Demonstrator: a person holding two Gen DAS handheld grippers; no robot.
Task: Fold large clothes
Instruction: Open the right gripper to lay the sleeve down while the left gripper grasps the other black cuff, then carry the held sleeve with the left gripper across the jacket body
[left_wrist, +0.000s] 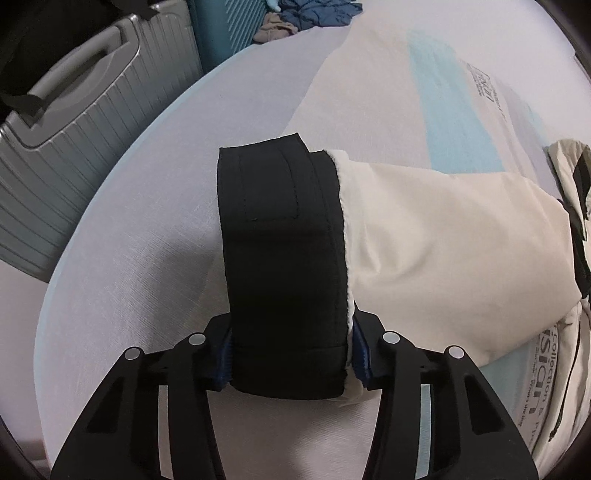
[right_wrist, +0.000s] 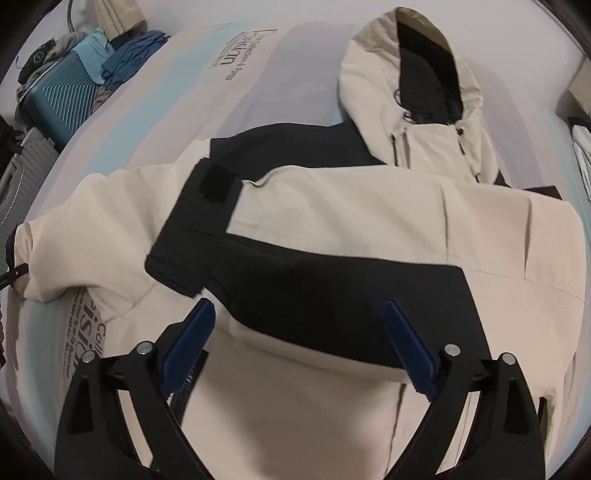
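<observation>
The left gripper (left_wrist: 291, 363) pinches the black cuff (left_wrist: 280, 236) of the jacket sleeve (left_wrist: 443, 236), which runs ahead and rightward toward the body; the right gripper (right_wrist: 299, 343) hovers wide over the other, folded sleeve (right_wrist: 332, 273).

Left gripper (left_wrist: 290, 363) angled steeply down, blue pads pressed on black cuff (left_wrist: 280, 258). Right gripper (right_wrist: 299, 347) angled steeply down, jaws spread wide, nothing between pads.

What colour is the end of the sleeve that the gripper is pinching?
Black: the sleeve cuff beside cream fabric, clearest in the left wrist view.
</observation>
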